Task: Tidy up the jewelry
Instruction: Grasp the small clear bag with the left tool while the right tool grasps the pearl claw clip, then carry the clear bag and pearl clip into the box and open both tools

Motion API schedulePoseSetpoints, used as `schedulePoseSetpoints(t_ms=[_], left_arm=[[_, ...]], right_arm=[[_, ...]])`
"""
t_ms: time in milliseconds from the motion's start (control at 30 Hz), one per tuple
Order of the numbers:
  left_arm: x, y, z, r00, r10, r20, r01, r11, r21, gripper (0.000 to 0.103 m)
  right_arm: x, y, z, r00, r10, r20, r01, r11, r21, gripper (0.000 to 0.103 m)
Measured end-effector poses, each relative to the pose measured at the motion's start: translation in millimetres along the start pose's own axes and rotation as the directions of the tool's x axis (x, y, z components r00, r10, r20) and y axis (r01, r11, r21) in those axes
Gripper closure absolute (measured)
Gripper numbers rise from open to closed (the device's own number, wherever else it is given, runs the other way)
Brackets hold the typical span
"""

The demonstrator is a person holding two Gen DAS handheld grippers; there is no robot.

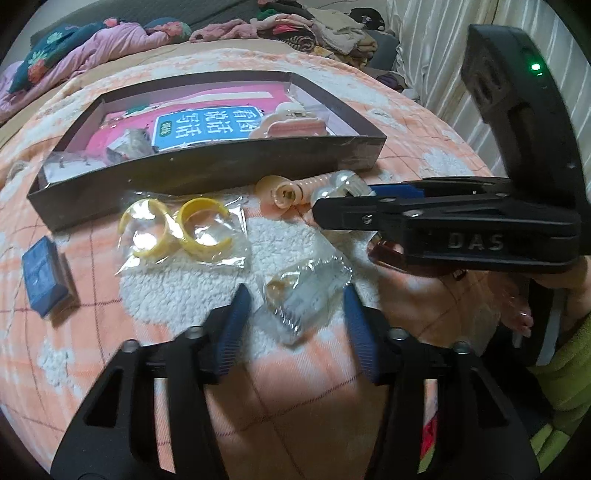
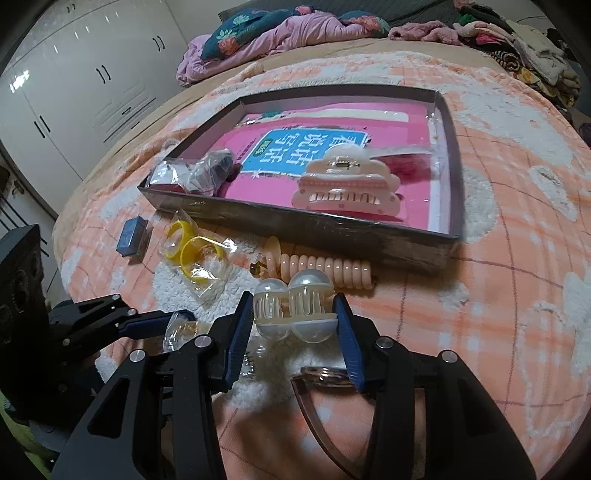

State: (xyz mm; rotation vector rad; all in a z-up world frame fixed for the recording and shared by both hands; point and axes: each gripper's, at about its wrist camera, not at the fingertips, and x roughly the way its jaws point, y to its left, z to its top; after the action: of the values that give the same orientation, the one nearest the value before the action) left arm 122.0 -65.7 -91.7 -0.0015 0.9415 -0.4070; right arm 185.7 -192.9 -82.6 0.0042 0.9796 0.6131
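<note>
A dark shallow box lies on the bed; it also shows in the right wrist view. Inside are a pale hair claw and small bagged items. My left gripper is open around a small clear bag with a ring, fingers not touching it. My right gripper is shut on a white pearl hair claw; it also shows in the left wrist view. A pink spiral hair tie and a bag of yellow rings lie before the box.
A small blue box lies at the left on the peach blanket. Piled clothes and quilts sit at the far side of the bed. White wardrobes stand to the left. A brown bangle lies under my right gripper.
</note>
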Motion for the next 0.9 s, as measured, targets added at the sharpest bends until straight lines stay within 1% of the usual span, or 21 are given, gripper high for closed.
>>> schedulePoseSetpoints(t_ms=[100, 200, 267, 433, 533, 633, 900], left_arm=[[1, -2, 1, 1.000, -0.006, 0.003, 0.006, 1.000, 0.012, 0.071], [-1, -5, -1, 1.000, 0.011, 0.011, -0.011, 0.999, 0.039, 0.074], [-4, -5, -1, 1.000, 0.010, 0.017, -0.011, 0.999, 0.038, 0.075], [-20, 4, -1, 0.999, 0.016, 0.047, -0.016, 1.000, 0.004, 0.077], [-37, 10, 0, 0.996, 0.030, 0.084, -0.029, 0.999, -0.014, 0.077], [-54, 20, 3, 0.990, 0.065, 0.124, -0.062, 0.997, -0.035, 0.078], [-80, 47, 14, 0.975, 0.129, 0.180, -0.110, 0.988, -0.110, 0.078]], right_arm=[[-8, -2, 0, 1.000, -0.004, 0.021, 0.004, 1.000, 0.005, 0.061], [-15, -3, 0, 0.999, -0.009, 0.040, 0.009, 1.000, 0.007, 0.061], [-20, -3, 0, 0.999, -0.013, 0.051, 0.013, 1.000, 0.006, 0.061], [-31, 2, 1, 0.997, -0.007, 0.081, 0.007, 1.000, -0.003, 0.061], [-38, 6, 3, 0.995, -0.009, 0.098, 0.010, 1.000, -0.011, 0.061], [-44, 9, 5, 0.993, -0.010, 0.116, 0.013, 1.000, -0.019, 0.061], [-58, 16, 10, 0.986, -0.025, 0.163, 0.032, 0.999, -0.040, 0.061]])
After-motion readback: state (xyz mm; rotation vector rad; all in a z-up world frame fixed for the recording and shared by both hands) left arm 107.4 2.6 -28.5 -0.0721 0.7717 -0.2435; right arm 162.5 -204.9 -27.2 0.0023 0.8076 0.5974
